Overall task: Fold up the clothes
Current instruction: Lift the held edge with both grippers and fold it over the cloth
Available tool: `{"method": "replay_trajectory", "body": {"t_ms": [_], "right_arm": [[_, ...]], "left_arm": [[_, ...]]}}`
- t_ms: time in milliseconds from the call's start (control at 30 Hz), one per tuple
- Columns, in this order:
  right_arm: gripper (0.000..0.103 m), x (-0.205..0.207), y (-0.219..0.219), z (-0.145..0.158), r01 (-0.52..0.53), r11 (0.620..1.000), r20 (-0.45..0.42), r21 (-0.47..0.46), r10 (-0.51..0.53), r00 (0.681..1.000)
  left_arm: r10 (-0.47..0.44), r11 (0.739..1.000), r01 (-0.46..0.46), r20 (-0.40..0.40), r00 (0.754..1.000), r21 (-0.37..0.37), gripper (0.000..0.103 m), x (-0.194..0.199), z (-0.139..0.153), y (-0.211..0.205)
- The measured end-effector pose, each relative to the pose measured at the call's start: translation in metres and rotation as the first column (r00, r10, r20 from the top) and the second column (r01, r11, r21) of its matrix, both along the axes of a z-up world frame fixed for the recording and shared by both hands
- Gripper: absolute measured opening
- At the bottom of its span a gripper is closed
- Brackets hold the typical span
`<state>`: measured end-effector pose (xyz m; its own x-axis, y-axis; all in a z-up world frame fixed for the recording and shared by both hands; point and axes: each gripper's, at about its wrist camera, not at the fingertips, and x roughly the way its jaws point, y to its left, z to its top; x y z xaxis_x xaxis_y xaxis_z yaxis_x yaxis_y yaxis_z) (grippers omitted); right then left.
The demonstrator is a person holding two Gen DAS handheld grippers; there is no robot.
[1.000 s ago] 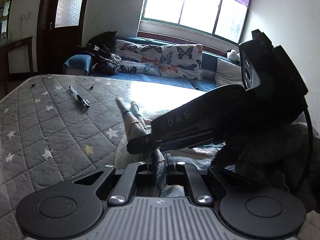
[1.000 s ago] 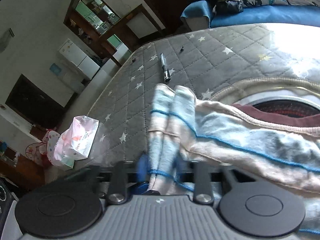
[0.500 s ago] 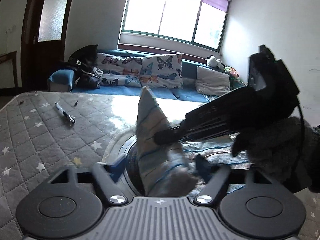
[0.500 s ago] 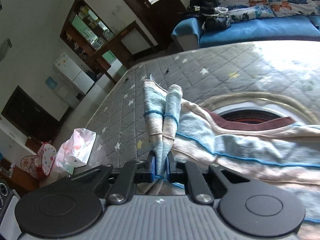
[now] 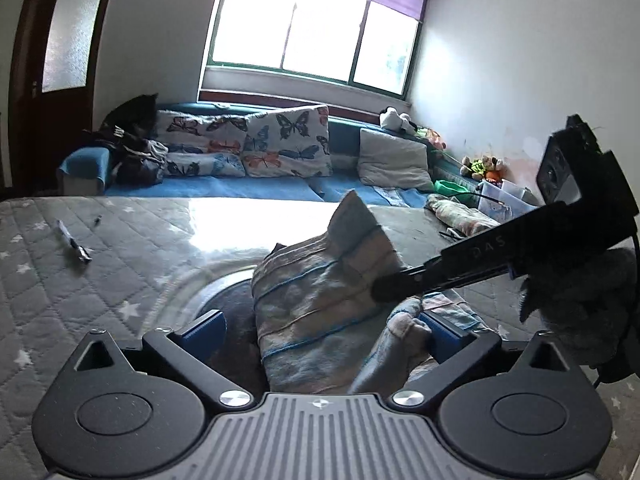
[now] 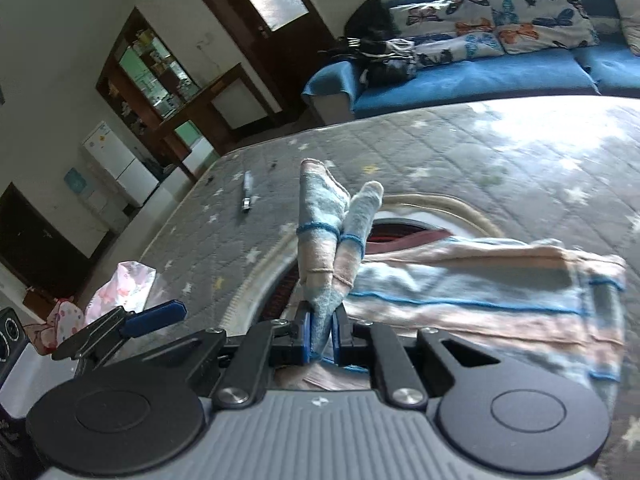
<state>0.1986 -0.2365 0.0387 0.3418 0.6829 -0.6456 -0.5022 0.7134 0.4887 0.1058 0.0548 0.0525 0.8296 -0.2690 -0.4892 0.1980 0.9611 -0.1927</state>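
Left wrist view: left gripper (image 5: 320, 330) sits low over the grey quilted mattress (image 5: 100, 264), blue pads spread wide, nothing pinched; the striped garment (image 5: 316, 304) lies bunched between the fingers, and whether it touches the right pad can't be told. Right gripper (image 5: 384, 290) reaches in from the right, tilted down toward the left, its tip pressed into a raised fold of the garment that peaks above it; gloved hand (image 5: 576, 300) grips its body. Pen (image 5: 74, 242) lies on the mattress far left, well apart. Blue sofa (image 5: 240, 188) with butterfly cushions (image 5: 288, 144) sits behind, under the window (image 5: 316, 24). Right wrist view: right gripper (image 6: 320, 334) has its pads clamped together on a doubled-up edge of the striped garment (image 6: 460, 292), which sticks up in two tufts ahead of the fingers; the rest drapes flat to the right over the mattress (image 6: 480, 160). One finger of the left gripper (image 6: 154, 314) shows at lower left, apart from the cloth. Pen (image 6: 247, 192) lies ahead and left.
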Motion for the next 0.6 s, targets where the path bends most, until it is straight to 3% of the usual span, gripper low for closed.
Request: {"method": "replay_trajectory", "body": {"t_ms": [433,600], "right_arm": [[0.009,0.013,-0.043,-0.015,0.049,0.999,-0.020,-0.012,-0.049,0.999],[0.009,0.015,-0.051,-0.022,0.068,0.997,-0.025,-0.024,-0.068,0.997]], "left_arm": [[-0.114,0.993,0.113,-0.008,0.993,-0.026,0.103,0.018,-0.001,-0.015],[-0.113,0.993,0.113,0.003,0.994,-0.025,0.103,0.019,-0.002,-0.014]]}}
